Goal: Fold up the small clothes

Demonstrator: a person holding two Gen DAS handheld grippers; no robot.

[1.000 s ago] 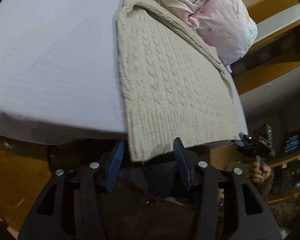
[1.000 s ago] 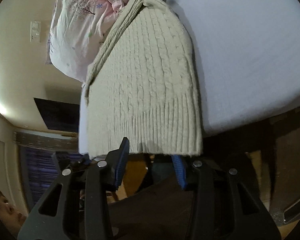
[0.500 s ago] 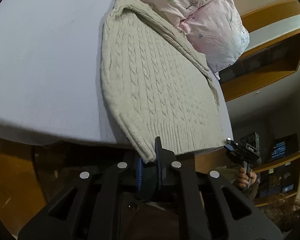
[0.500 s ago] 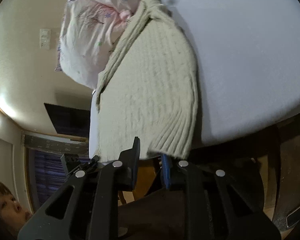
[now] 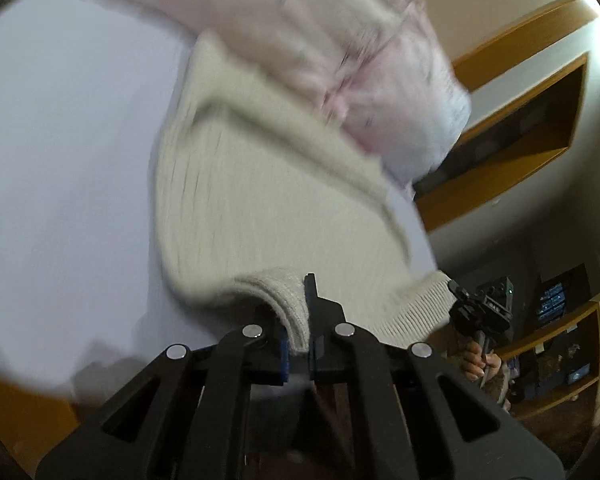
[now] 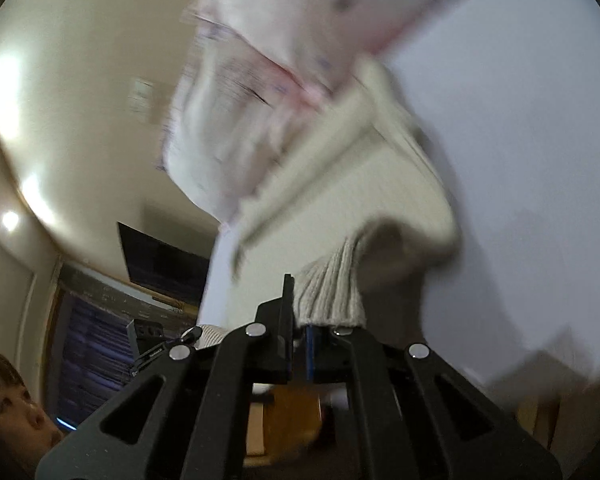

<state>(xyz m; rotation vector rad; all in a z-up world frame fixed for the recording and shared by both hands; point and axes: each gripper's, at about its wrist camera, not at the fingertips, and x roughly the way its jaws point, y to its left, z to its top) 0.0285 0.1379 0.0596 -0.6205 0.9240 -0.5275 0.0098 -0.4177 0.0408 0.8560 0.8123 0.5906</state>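
A cream cable-knit sweater (image 5: pixel 260 200) lies on the pale lilac bed sheet (image 5: pixel 60 160), its collar toward the pillow. My left gripper (image 5: pixel 298 344) is shut on the left corner of its ribbed hem and lifts it off the bed. My right gripper (image 6: pixel 300 344) is shut on the other hem corner (image 6: pixel 332 296), which also shows in the left wrist view (image 5: pixel 424 312). The hem curls up toward the collar. Both views are motion-blurred.
A pink floral pillow (image 5: pixel 380 60) lies beyond the sweater's collar, also seen in the right wrist view (image 6: pixel 280 80). Wooden wall shelves (image 5: pixel 520 120) stand past the bed. The bed's front edge (image 5: pixel 40 380) is just below my grippers. A person's face (image 6: pixel 8 400) shows low left.
Both grippers went from open around the hem to shut on it. They have since lifted the hem and moved it forward toward the pillow.
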